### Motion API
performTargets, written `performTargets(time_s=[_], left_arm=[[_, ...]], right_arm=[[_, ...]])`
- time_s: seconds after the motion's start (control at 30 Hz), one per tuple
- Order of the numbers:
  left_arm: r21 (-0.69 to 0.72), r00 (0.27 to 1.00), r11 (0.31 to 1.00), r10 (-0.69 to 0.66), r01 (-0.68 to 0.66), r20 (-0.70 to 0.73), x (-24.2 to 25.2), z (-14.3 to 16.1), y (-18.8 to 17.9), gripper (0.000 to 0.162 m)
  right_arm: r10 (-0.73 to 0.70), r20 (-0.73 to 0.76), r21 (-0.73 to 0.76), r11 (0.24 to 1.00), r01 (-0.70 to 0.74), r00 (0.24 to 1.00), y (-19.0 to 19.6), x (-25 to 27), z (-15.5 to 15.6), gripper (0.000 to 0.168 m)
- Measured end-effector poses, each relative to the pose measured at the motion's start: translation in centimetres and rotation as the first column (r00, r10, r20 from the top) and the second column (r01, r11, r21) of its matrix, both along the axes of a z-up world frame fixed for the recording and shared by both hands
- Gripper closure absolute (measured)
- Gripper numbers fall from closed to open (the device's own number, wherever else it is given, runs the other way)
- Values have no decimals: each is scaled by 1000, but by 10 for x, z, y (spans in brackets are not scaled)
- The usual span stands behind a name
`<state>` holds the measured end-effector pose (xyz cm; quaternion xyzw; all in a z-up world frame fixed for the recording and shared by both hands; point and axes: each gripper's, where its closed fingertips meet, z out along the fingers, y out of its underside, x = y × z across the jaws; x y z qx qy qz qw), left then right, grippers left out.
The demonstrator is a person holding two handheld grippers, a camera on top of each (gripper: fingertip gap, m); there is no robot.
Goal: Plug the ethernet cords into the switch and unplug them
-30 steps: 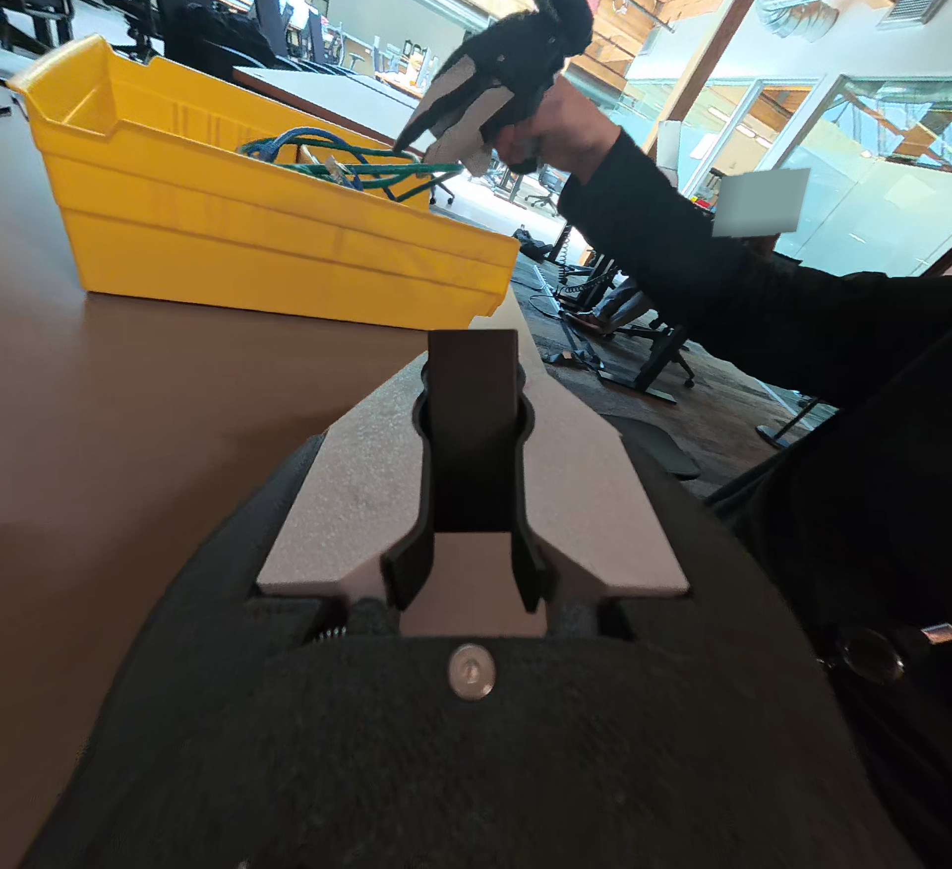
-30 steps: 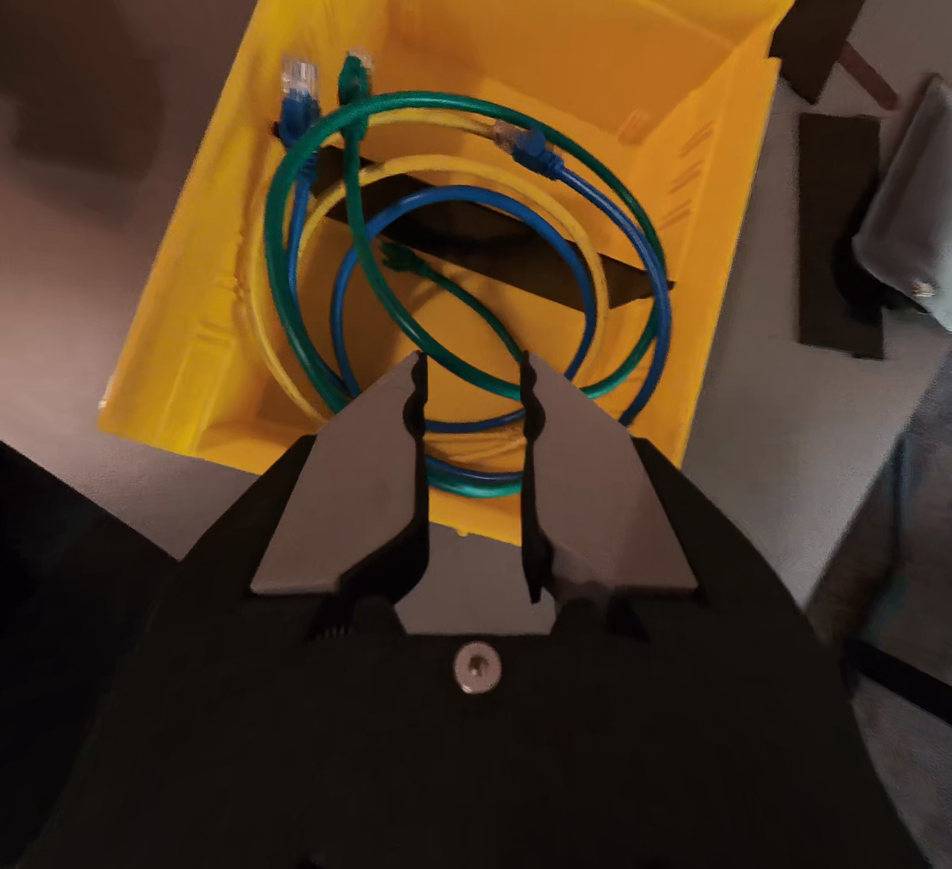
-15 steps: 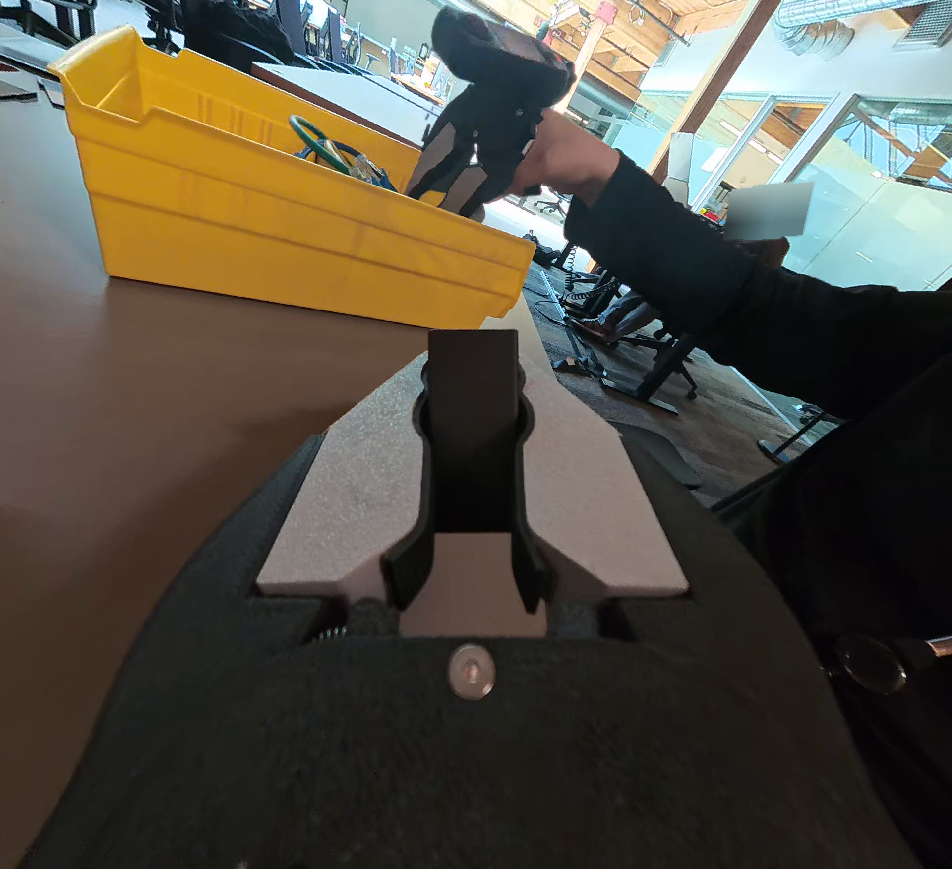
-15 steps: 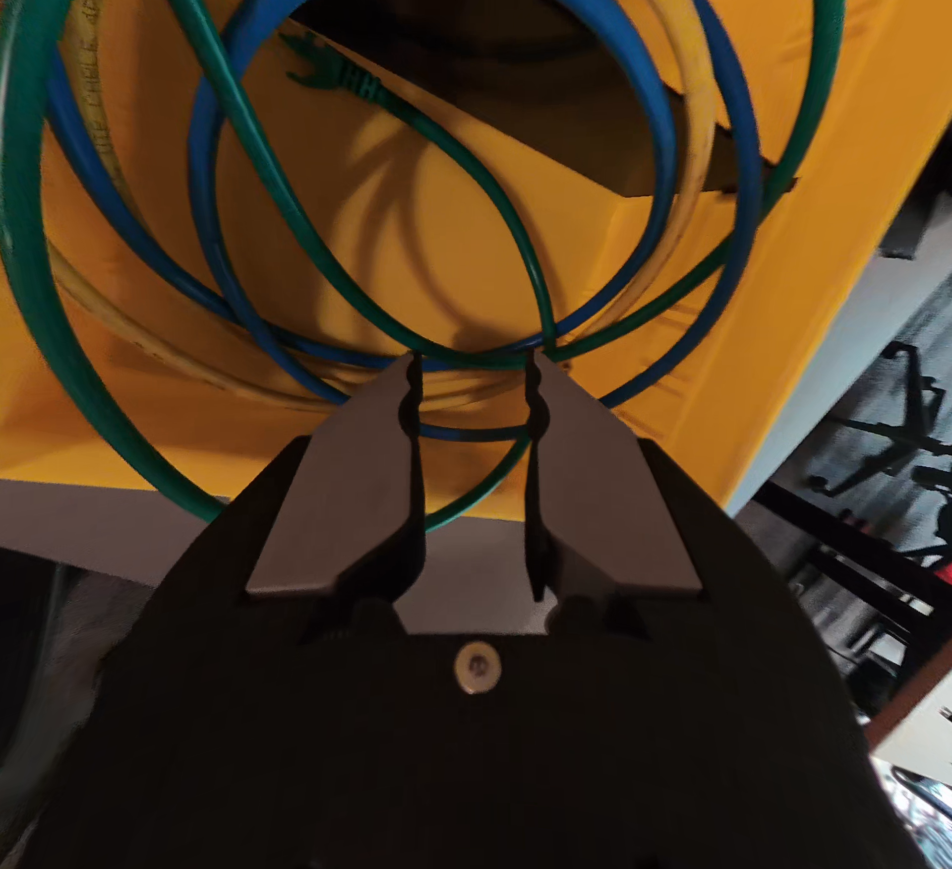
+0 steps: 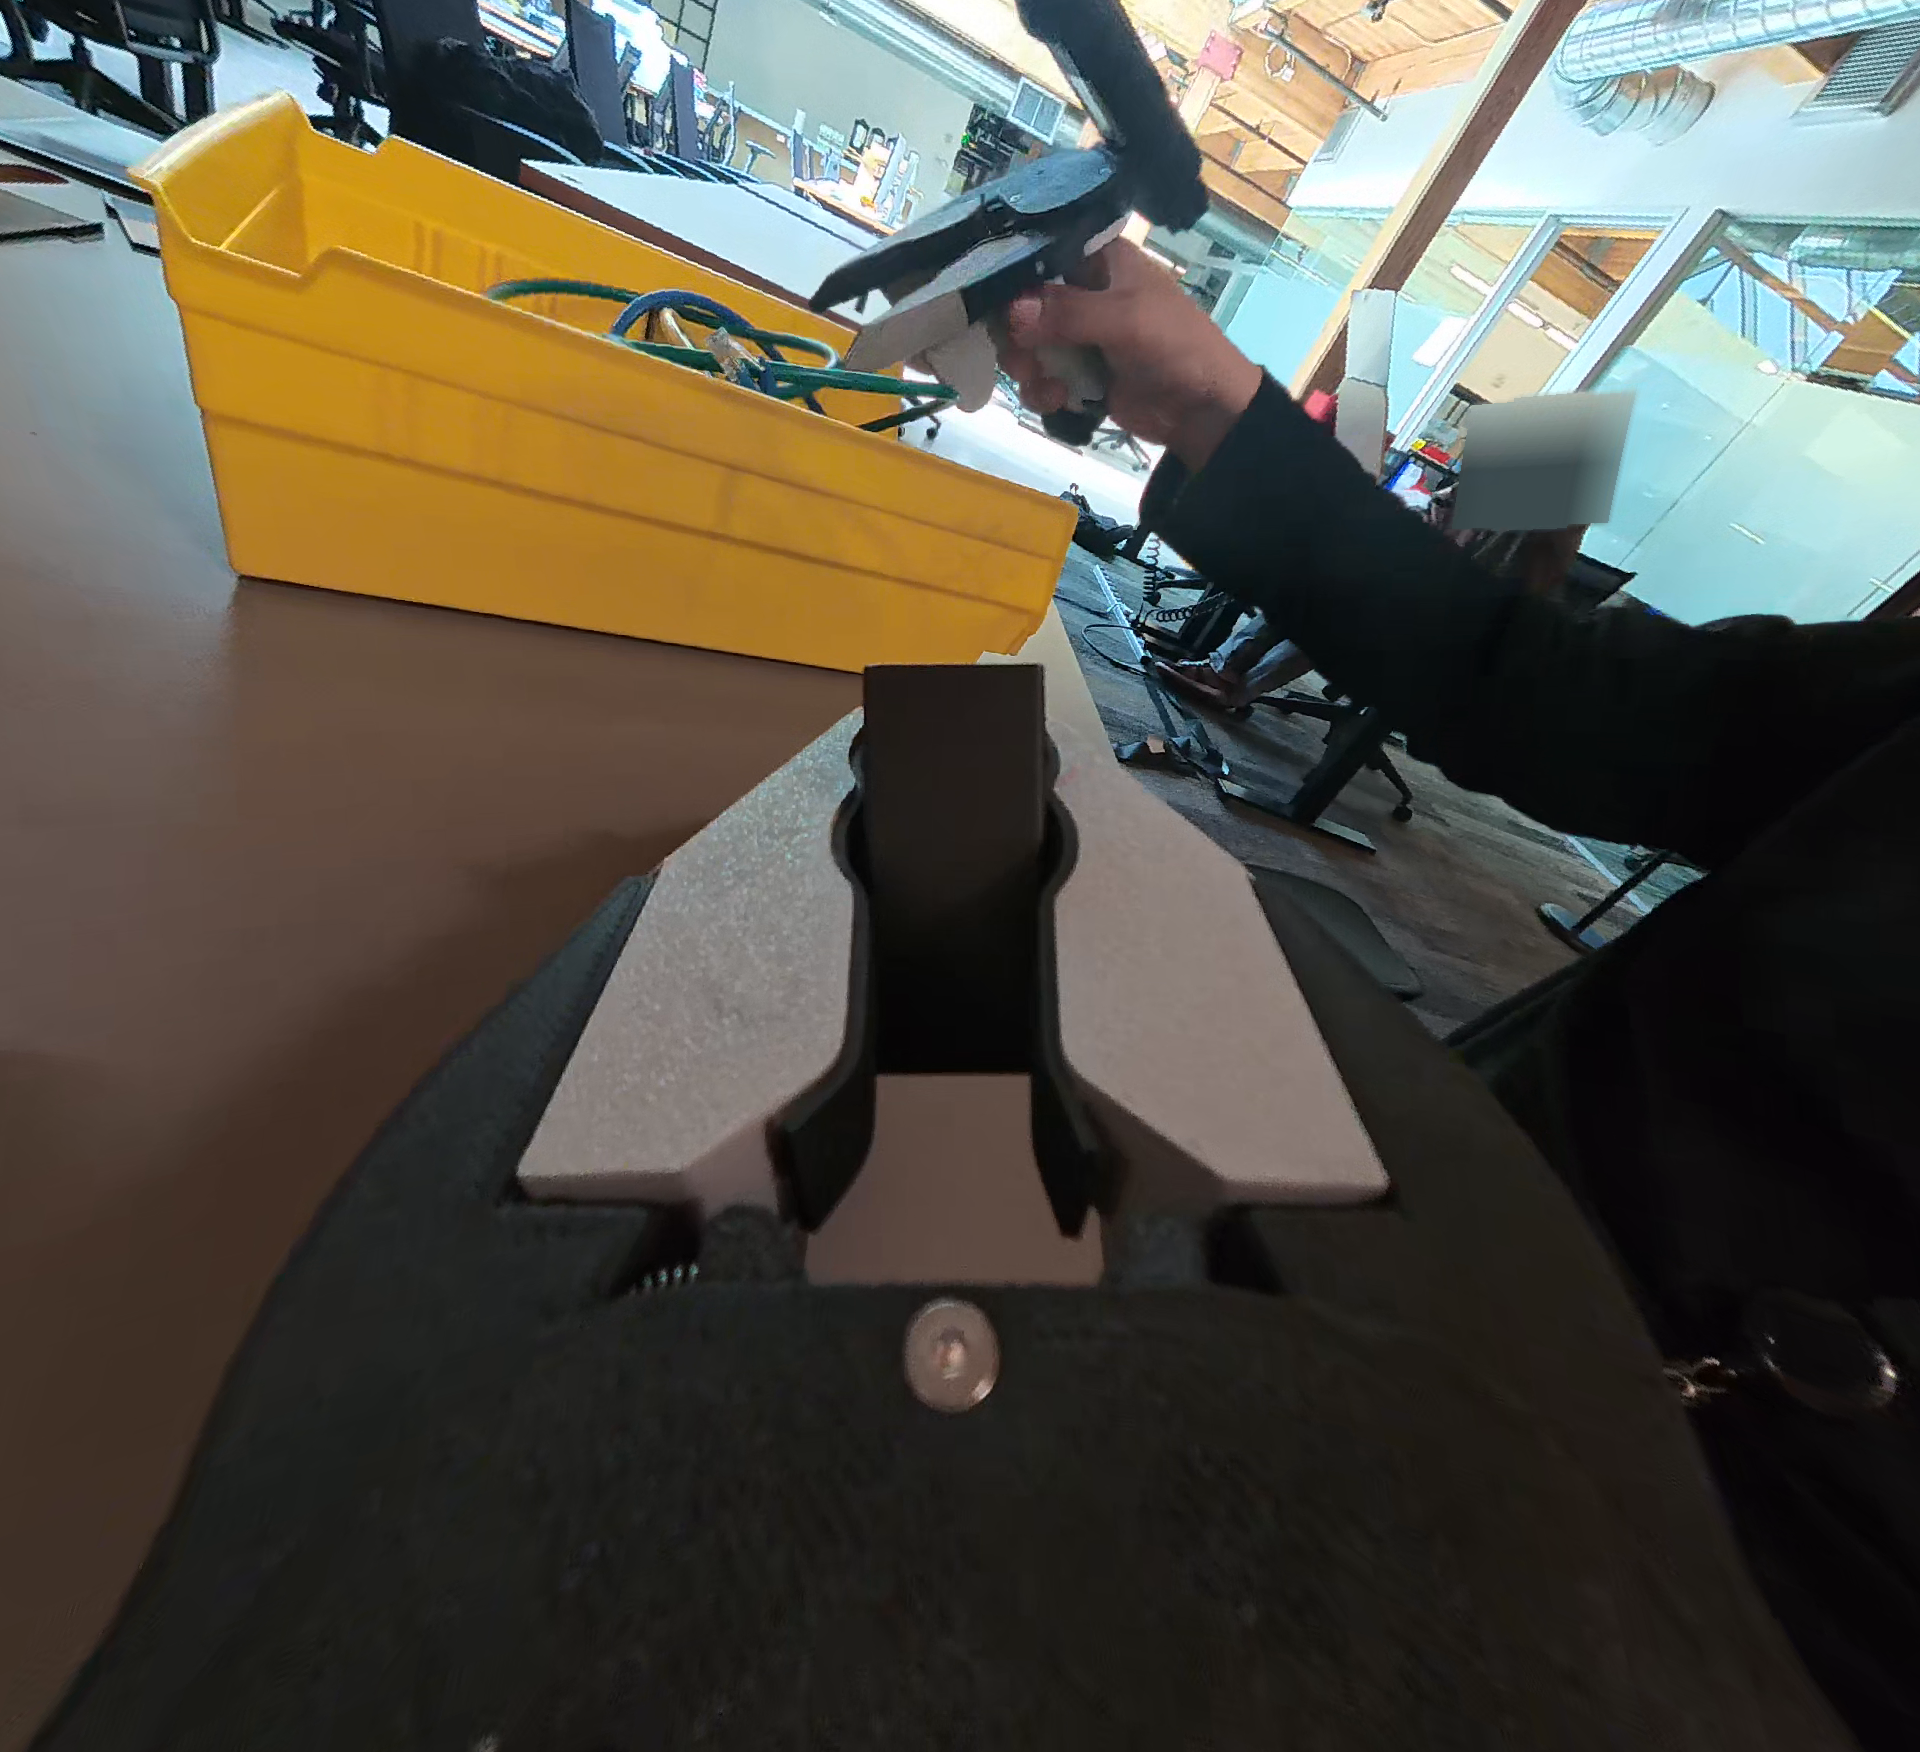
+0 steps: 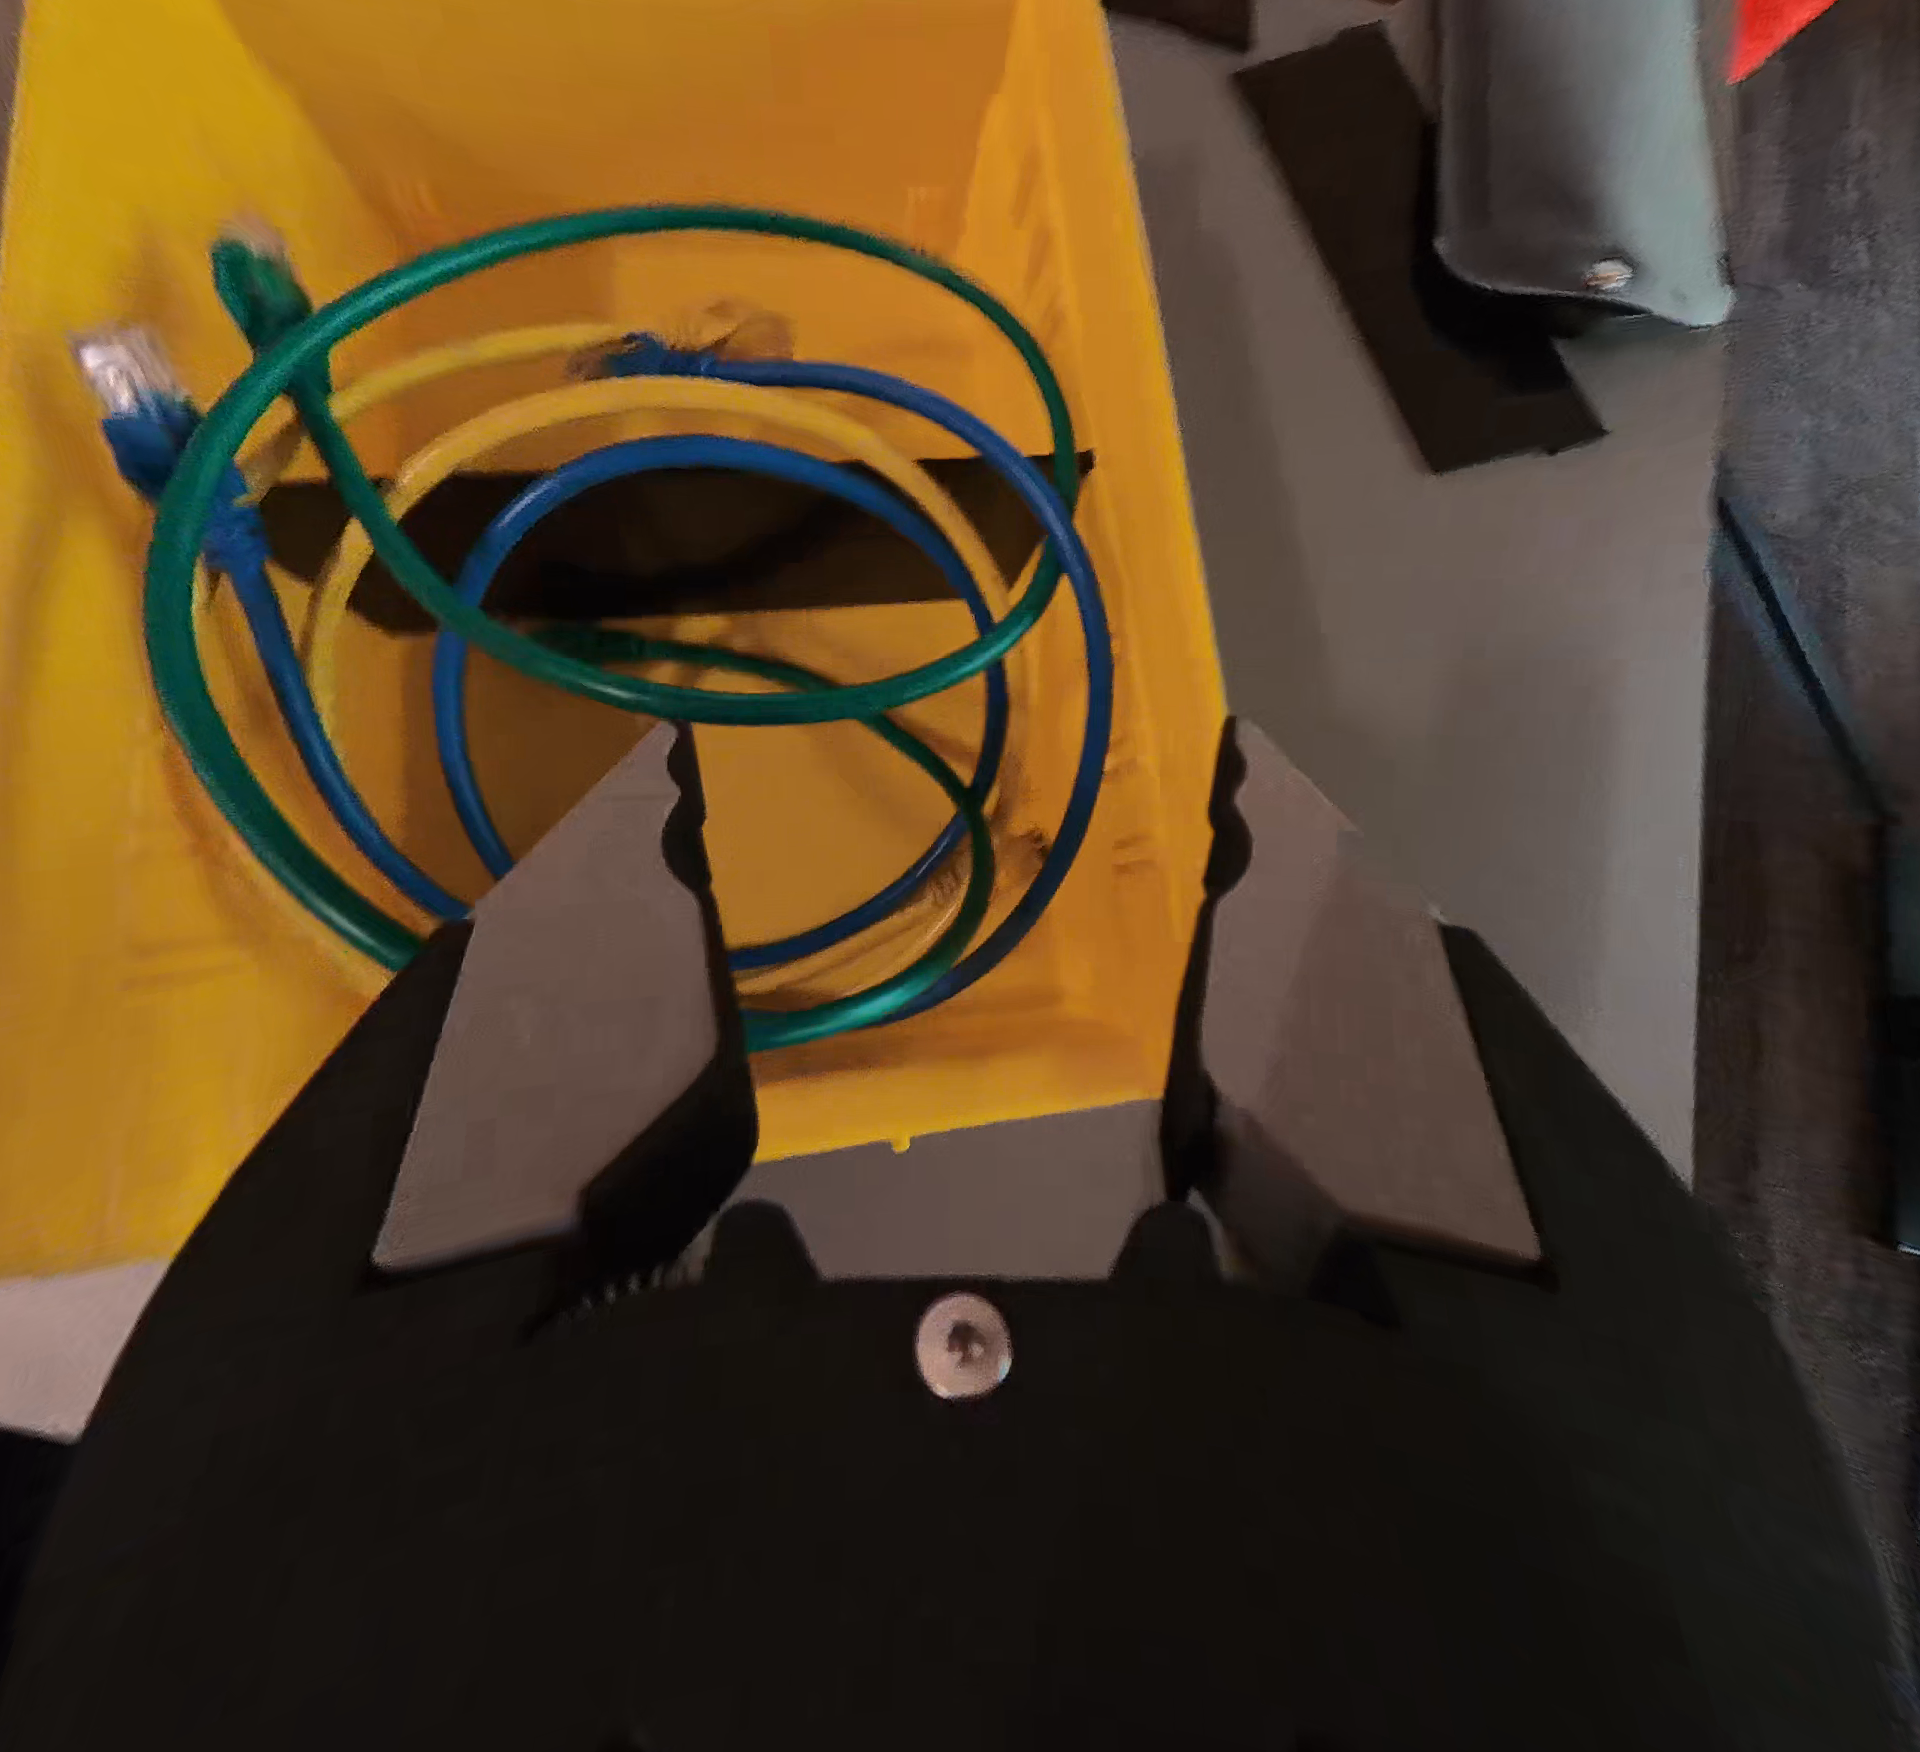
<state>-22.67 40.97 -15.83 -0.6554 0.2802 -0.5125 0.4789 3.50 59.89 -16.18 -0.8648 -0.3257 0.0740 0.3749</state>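
On the brown table [image 5: 312,871] sits a yellow bin [image 5: 582,497], near the table's right edge, and everything the task needs so far shown lies inside it; no switch is clearly visible, though a dark flat shape under the coils may be one, I cannot tell. Coiled in the bin are three ethernet cords: a green cord [image 6: 644,694] looping widest, a blue cord [image 6: 1081,622] and a yellow cord [image 6: 436,476], all overlapping one another. Above the bin's near end hangs the right gripper [image 6: 951,767], its jaws spread wide with nothing between them, pointing steeply down into the coils; the left wrist view shows it just over the bin's low front lip, with the topmost green loop close to its tips. The cords lie ahead of and below it, their loops flat across its line of approach rather than along it, and the plug ends, a blue plug [image 6: 135,414] and a green plug [image 6: 255,274], rest against the bin's left wall, off to the left of the tips. The left gripper [image 5: 951,715] sits low over the table, well apart from the bin, its fingers nearly together around a narrow gap and holding nothing. The right is plainly the nearer tool, so a pick would likely fall to it, angling left toward a plug.
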Motion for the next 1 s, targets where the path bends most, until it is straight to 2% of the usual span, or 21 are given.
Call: performTargets(time_s=[0.07, 0.1, 0.17, 0.23, 0.27, 0.3, 0.37, 0.43, 0.5, 0.53, 0.6, 0.67, 0.73, 0.83, 0.9, 0.97, 1.0], left_arm=[[-3, 1000, 1000, -3, 3, 12, 0, 1, 0, 137], [-5, 1000, 1000, -5, 5, 16, 0, 1, 0, 137], [-10, 1000, 1000, -9, 9, 14, 1, 1, 1, 137], [-5, 1000, 1000, -12, 12, 5, 2, 0, 0, 137], [-1, 1000, 1000, -14, 14, -1, 3, 0, 0, 136], [1, 1000, 1000, -15, 15, -5, 3, -1, -1, 136], [2, 1000, 1000, -19, 19, -6, 4, -1, -2, 137], [-1, 1000, 1000, -21, 21, -3, 5, -1, -2, 137], [-3, 1000, 1000, -22, 22, -2, 5, -1, -2, 137], [-3, 1000, 1000, -22, 22, -3, 5, -1, -2, 137], [-1, 1000, 1000, -26, 26, -10, 7, -1, -3, 137], [1, 999, 1000, -28, 28, -31, 11, -3, -2, 137], [13, 998, 999, -33, 33, -48, 14, -4, -3, 136], [17, 997, 999, -49, 50, -59, 18, -5, -5, 137], [19, 998, 999, -47, 48, -47, 17, -4, -5, 137], [17, 999, 999, -40, 41, -30, 15, -2, -4, 137], [16, 999, 999, -39, 39, -27, 14, -2, -4, 137]], right_arm=[[-58, -121, 85, 994, 68, 991, 7, 5, 17, 78], [-30, -195, 104, 993, 51, 980, 4, 0, 24, 84], [108, -236, 66, 993, -95, 966, -16, -16, 18, 97], [-8, -88, 28, 1000, 10, 996, -9, 8, 0, 89], [-29, -32, 37, 999, 30, 999, -8, 16, -4, 98], [-14, -14, 45, 999, 15, 1000, -10, 18, -5, 98], [53, 23, -27, 998, -52, 998, -26, 19, -14, 114], [21, 152, -66, 998, -11, 988, -29, 39, -22, 114], [-53, 236, 6, 999, 53, 970, -23, 62, -10, 143], [-81, 227, 28, 997, 77, 971, -22, 67, -2, 145], [-156, 172, 91, 986, 142, 973, -17, 76, 19, 110], [-194, 77, 182, 967, 177, 978, -15, 75, 43, 109], [-125, -57, 213, 968, 135, 990, -24, 55, 59, 111], [93, -214, 187, 981, -53, 972, -51, 3, 62, 112], [228, -271, 213, 962, -173, 935, -67, -32, 64, 122], [268, -293, 194, 956, -218, 918, -70, -56, 57, 127], [266, -284, 140, 962, -235, 921, -68, -65, 45, 127]])
